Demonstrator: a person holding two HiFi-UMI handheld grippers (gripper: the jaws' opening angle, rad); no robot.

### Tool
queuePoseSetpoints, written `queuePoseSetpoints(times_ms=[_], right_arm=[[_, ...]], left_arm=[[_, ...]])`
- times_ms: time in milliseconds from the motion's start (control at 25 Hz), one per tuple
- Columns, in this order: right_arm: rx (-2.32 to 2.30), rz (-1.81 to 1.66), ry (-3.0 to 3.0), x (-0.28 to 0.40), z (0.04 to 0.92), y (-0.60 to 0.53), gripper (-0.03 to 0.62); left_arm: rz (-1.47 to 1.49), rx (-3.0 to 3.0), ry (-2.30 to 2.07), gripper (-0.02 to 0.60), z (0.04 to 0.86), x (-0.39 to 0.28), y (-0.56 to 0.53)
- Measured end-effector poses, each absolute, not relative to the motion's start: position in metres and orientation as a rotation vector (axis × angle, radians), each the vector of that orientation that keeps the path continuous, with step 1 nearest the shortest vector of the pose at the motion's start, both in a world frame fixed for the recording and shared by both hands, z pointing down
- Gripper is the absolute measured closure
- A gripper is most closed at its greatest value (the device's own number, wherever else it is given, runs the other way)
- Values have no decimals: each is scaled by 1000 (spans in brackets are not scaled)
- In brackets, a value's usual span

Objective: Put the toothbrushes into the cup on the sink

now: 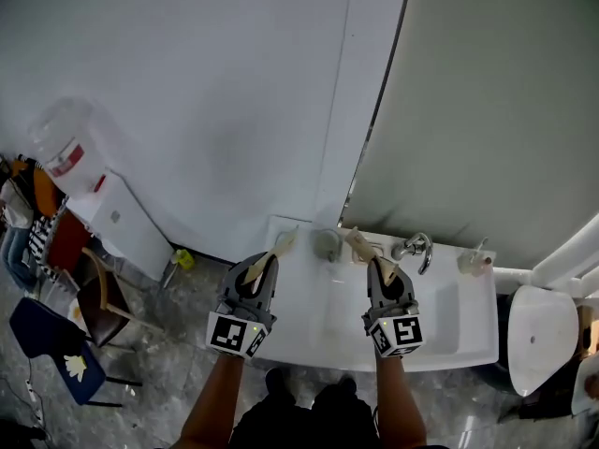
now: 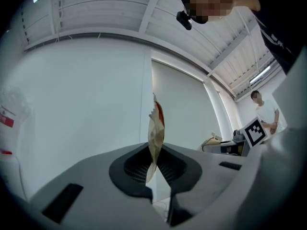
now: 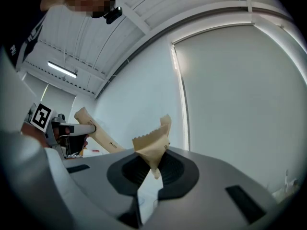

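Nearest the head camera are the person's two bare forearms (image 1: 213,396), reaching forward over the front edge of the white sink (image 1: 318,321), each ending in a gripper with a marker cube.

Far left stands a water dispenser (image 1: 98,190) against the wall, well apart from the sink.

The left gripper (image 1: 266,264) has its jaws pressed together on the left toothbrush (image 1: 280,246), which is in a pale paper wrapper. In the left gripper view the wrapper (image 2: 156,126) stands up out of the gap between the ribbed pads, pinched at its lower end, with its serrated top edge above the jaws. From the head view its free end slants up and to the right, above the sink's back left corner.

The cup (image 1: 328,245) stands upright at the back of the sink, between the two toothbrush tips and just beside each. It is too small in the picture to tell what it holds.

The right toothbrush (image 1: 359,242), also in a tan wrapper, slants up and to the left towards the cup. The right gripper (image 1: 383,268) is clamped on it. The right gripper view shows the crumpled wrapper end (image 3: 153,147) nipped between the closed jaws.

Right of that come the chrome tap (image 1: 414,247), what seems to be a small bottle (image 1: 474,262) at the sink's back right corner, and a white toilet (image 1: 538,330) beside the sink.
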State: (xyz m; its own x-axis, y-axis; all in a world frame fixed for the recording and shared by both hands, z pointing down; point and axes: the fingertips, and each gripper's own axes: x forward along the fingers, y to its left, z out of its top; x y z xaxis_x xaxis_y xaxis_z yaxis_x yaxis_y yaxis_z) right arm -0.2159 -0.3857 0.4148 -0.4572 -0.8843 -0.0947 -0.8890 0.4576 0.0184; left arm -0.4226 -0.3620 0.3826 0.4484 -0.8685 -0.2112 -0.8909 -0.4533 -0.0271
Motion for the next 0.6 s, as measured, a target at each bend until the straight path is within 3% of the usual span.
queuePoseSetpoints(times_ms=[600], right_arm=[[-1681,52,2602,-202,442,-429,545]], left_arm=[[240,-2664,1501,532,423,-388,-427]])
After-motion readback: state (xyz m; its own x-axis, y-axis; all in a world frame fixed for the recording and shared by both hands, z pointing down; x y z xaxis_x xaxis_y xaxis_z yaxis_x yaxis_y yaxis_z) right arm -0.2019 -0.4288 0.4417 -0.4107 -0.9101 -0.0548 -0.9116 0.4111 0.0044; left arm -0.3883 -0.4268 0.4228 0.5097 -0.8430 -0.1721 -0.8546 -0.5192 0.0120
